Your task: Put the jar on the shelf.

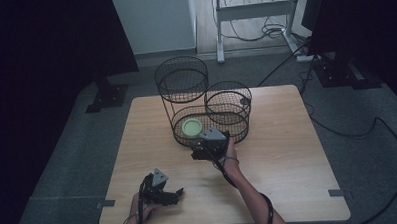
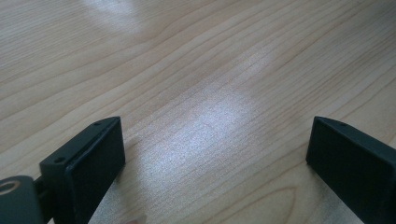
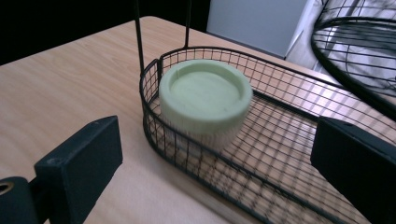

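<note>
1. High view: a wooden surface [image 1: 288, 154] carries a black wire rack [image 1: 209, 124] with three round baskets at different heights.
2. A green-lidded jar [image 1: 192, 126] sits in the lowest, widest basket, at its left end, close against the wire wall.
3. The right claw [image 1: 204, 151] is held just outside the near rim of that low basket, beside the jar but apart from it.
4. The left claw [image 1: 175, 195] hovers low over the near left part of the surface, well apart from the rack.
5. Right gripper view: the right claw [image 3: 219, 172] is released, its jaws spread wide with nothing between them.
6. Ahead of those jaws the jar [image 3: 205, 100] stands upright inside the basket, its pale ribbed body showing through the mesh below the green lid.
7. The basket wall [image 3: 154, 135] lies between the jaws and the jar; no jaw touches either.
8. An upper basket [image 3: 359, 56] overhangs at the top right of this view.
9. Left gripper view: the left claw [image 2: 215, 161] is also released, jaws wide apart over bare wood grain [image 2: 210, 70], holding nothing.
</note>
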The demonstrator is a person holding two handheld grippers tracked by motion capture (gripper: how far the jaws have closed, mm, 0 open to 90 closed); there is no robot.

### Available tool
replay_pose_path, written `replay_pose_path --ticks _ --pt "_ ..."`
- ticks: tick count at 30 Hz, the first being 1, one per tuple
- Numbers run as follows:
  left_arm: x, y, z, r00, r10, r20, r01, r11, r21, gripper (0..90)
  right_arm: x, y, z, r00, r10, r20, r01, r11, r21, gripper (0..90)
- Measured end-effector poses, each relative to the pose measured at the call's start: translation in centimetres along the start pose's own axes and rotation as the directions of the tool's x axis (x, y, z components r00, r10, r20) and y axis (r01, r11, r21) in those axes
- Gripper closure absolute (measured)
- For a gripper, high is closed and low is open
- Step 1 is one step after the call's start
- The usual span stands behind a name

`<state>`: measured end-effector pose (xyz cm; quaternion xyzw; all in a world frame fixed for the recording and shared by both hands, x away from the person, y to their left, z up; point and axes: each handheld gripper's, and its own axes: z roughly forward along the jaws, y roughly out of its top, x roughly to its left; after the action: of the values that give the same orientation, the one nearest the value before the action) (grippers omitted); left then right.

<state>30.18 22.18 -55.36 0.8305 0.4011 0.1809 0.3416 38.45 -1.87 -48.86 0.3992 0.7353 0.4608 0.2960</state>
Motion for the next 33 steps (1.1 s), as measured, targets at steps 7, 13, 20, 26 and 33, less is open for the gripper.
replay_pose_path --ticks 7,13,20,26,33 --pt "0.0 0.0 0.0 1.0 0.003 -0.003 -0.003 1.0 -0.003 4.1 -0.8 -1.6 -3.6 1.0 -0.002 0.004 0.002 1.0 -0.023 2.1" --pt "-0.1 0.0 0.0 1.0 0.001 -0.002 -0.001 1.0 -0.003 4.1 -2.0 -3.5 -6.9 0.9997 0.002 0.025 -0.001 0.999 -0.04 2.1" --pt "0.0 0.0 0.0 1.0 0.001 -0.001 -0.001 1.0 -0.002 4.1 -4.3 -6.5 -10.3 0.9966 0.037 0.074 -0.036 0.999 -0.019 3.2" --pt "0.0 0.0 0.0 1.0 -0.001 0.0 0.001 1.0 0.0 4.0 -6.0 -8.9 -12.0 0.9922 0.056 0.112 -0.058 0.998 0.016 3.2" --pt "0.0 0.0 0.0 1.0 -0.003 0.002 0.003 1.0 0.002 4.0 -8.0 -11.7 -12.8 0.9834 0.075 0.165 -0.091 0.992 0.09 3.2"
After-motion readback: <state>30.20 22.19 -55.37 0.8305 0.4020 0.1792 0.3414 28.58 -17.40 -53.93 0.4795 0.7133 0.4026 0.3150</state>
